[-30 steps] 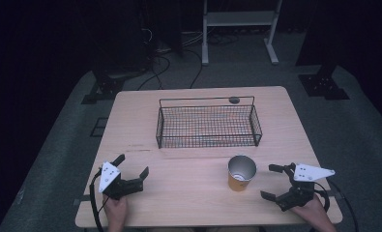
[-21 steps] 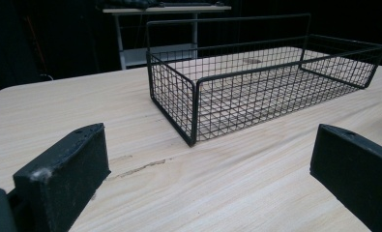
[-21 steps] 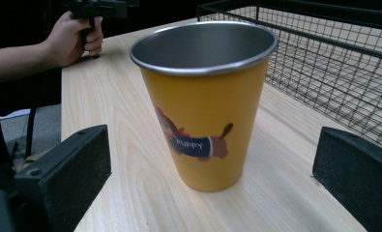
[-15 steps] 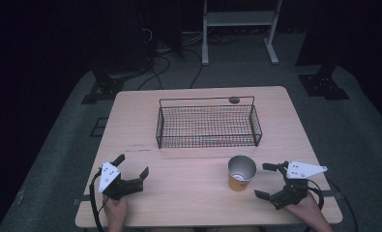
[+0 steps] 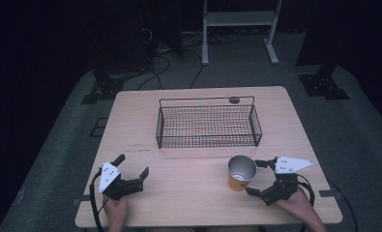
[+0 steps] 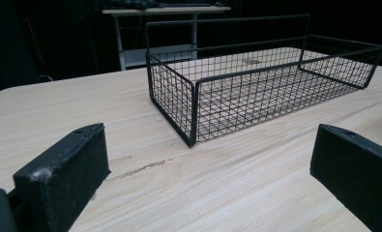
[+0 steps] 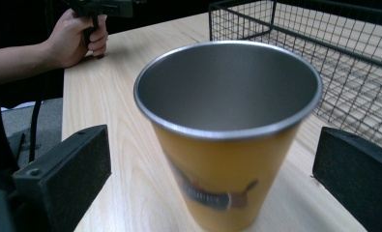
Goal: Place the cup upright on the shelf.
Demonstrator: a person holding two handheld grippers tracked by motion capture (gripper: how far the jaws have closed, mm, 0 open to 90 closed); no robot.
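I see an orange metal cup with a shiny silver inside [image 5: 241,172] standing straight up on the light wooden table [image 5: 193,193]. Its open mouth points up, so its long side runs up and down. It is wide at the top and thinner at the bottom. From the right gripper view, the cup [image 7: 227,130] has a dark picture low on its side, too blurry for me to read. It looks empty.

The cup sits near the front of the table, on the right side, just in front of the black wire basket [image 5: 208,123]. The basket is long from left to right and sits in the middle of the table.

My right gripper [image 5: 259,178] is just beside the cup, with its jaws wide apart, one on each side of the cup and not touching it. My left gripper [image 5: 132,165] is well apart from the cup, at the front left of the table, and its jaws are spread apart too, with nothing between them. They point at the basket [image 6: 256,82].

The room is dark. Behind the table I see a grey floor [image 5: 58,145], black cables [image 5: 169,63] and a white metal stand [image 5: 239,21].
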